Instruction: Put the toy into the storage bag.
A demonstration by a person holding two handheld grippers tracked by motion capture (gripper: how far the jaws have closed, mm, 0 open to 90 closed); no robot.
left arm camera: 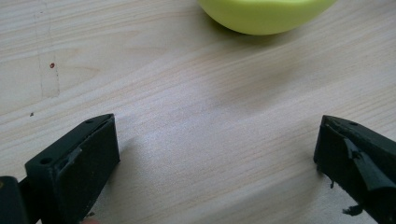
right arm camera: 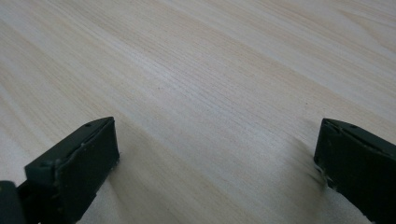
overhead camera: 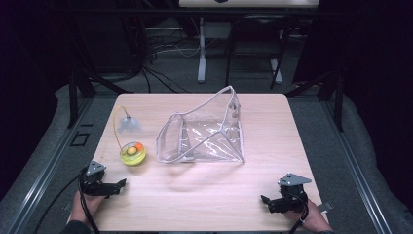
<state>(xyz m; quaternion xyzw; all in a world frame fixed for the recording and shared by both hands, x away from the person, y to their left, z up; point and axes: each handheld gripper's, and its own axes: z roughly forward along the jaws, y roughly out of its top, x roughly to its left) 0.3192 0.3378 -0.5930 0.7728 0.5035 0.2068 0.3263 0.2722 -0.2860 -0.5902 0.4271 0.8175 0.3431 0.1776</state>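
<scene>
A clear plastic zip pouch (overhead camera: 204,131) stands open in the middle of the wooden table (overhead camera: 204,200), its mouth facing left. To its left sits a small yellow-green round toy (overhead camera: 133,154) with an orange bit inside and a thin yellow cord looping up to a pale tuft (overhead camera: 128,124). My left gripper (overhead camera: 119,185) rests at the front left, open, pointing toward the toy; the toy's yellow underside (left arm camera: 266,16) lies just ahead of its jaws. My right gripper (overhead camera: 265,201) lies at the front right, open, with bare wood between its jaws (right arm camera: 215,140).
The table has rounded corners and ends close behind both hands. Beyond its far edge are metal stand legs (overhead camera: 201,53), cables on the floor, and dark frame posts at left and right.
</scene>
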